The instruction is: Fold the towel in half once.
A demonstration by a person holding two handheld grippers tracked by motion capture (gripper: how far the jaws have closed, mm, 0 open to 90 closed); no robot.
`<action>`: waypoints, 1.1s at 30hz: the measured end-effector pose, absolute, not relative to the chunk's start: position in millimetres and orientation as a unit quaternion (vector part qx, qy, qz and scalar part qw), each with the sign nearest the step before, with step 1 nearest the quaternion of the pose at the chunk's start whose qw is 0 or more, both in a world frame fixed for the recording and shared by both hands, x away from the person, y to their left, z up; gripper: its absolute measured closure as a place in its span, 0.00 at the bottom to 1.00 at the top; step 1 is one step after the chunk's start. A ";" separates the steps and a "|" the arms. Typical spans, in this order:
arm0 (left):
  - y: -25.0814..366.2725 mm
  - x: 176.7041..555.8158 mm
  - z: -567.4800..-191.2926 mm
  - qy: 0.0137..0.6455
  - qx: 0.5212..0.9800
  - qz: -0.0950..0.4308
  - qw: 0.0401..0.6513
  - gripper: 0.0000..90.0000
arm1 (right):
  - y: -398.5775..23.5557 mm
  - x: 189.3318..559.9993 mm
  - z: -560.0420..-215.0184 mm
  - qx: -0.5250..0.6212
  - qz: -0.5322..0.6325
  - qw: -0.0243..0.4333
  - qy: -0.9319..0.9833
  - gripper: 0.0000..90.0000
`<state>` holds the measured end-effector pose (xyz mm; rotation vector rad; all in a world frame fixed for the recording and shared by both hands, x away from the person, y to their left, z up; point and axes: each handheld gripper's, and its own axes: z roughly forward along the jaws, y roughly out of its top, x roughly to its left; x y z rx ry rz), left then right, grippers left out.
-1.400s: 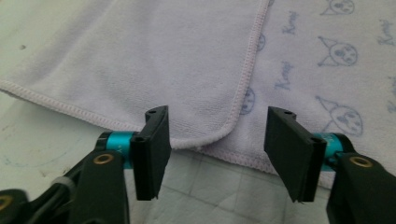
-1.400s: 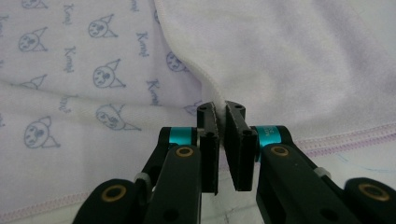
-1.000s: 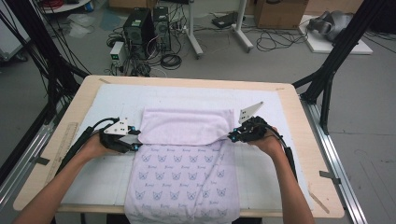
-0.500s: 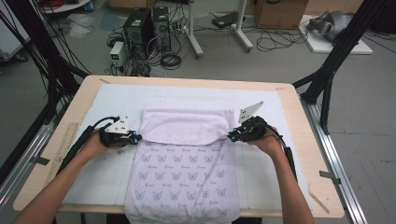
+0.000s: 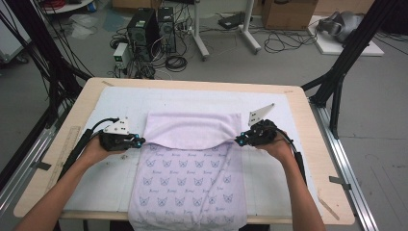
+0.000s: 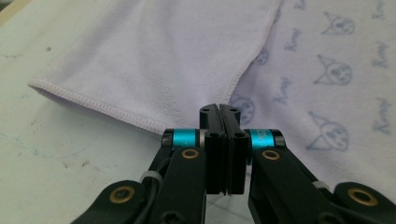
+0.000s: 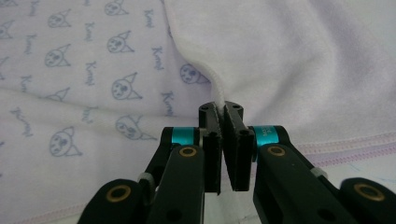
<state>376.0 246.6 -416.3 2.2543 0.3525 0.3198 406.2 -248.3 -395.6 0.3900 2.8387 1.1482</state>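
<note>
Near hem of the towel cut off by the bottom edge of the high view; lower corners out of frame. Forearms cropped there too, elbows unseen. Lettering printed between the cat faces too small to read from above. In the left gripper view, towel edge hidden behind the closed jaws of the left gripper at lower centre; whether cloth is pinched cannot be told. Towel running off the top and right edges. In the right gripper view, rolled hem vanishing between the jaws of the right gripper; rest cropped on every side. Computer towers at upper left blurred, details lost.
</note>
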 end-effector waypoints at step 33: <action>263.8 289.1 -406.0 0.100 0.859 0.072 0.497 0.98 | -270.0 319.0 -385.0 0.040 0.430 -0.011 0.902 0.96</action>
